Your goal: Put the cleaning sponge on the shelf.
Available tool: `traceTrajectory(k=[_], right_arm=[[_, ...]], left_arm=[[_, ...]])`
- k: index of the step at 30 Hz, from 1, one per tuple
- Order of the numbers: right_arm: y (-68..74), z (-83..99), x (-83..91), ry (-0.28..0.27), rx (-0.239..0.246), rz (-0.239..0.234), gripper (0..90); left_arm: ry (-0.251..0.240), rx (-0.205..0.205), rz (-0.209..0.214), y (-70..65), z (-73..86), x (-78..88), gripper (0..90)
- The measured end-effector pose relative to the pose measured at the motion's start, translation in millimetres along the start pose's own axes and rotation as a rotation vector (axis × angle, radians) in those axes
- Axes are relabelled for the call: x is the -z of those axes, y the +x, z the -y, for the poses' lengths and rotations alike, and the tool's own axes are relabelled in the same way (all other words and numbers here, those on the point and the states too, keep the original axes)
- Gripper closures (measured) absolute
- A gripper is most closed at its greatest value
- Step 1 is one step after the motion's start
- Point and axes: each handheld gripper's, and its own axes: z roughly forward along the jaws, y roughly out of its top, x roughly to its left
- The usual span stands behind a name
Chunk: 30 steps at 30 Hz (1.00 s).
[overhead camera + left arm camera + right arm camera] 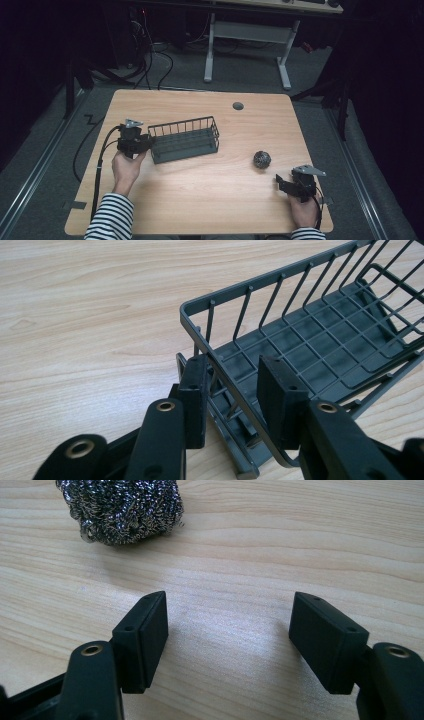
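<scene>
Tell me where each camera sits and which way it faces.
High view: above the person's side, looking forward and down on the table; both hands, striped sleeves.
Left gripper view: rides the left tongs, clamped on the wire basket end wall.
Right gripper view: rides the open right tongs, facing the steel scourer.
High and left share the basket.

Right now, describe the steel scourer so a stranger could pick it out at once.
Start at the wooden table and go to its right half, away from the dark wire basket on the left. There, just ahead of the right tongs, lies the steel scourer. It is the only round, glittering tangle of metal wire on the table.
</scene>
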Motion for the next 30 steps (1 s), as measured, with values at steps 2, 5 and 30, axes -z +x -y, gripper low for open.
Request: traceTrajectory(k=[2, 5, 30], right_arm=[[0.2, 0.0, 0.0, 0.000, -0.001, 0.000, 32.5], [0.1, 0.0, 0.0, 0.000, 0.002, -0.002, 32.4], [0.6, -0.1, -0.1, 0.000, 0.001, -0.001, 32.4]], left_arm=[[-0.003, -0.003, 0.007, -3.5, -0.5, -1.5, 66.1], [-0.003, -0.014, 0.013, -11.7, -2.4, -5.1, 66.2], [0.008, -0.072, 0.081, -63.4, -16.1, -28.2, 66.4]])
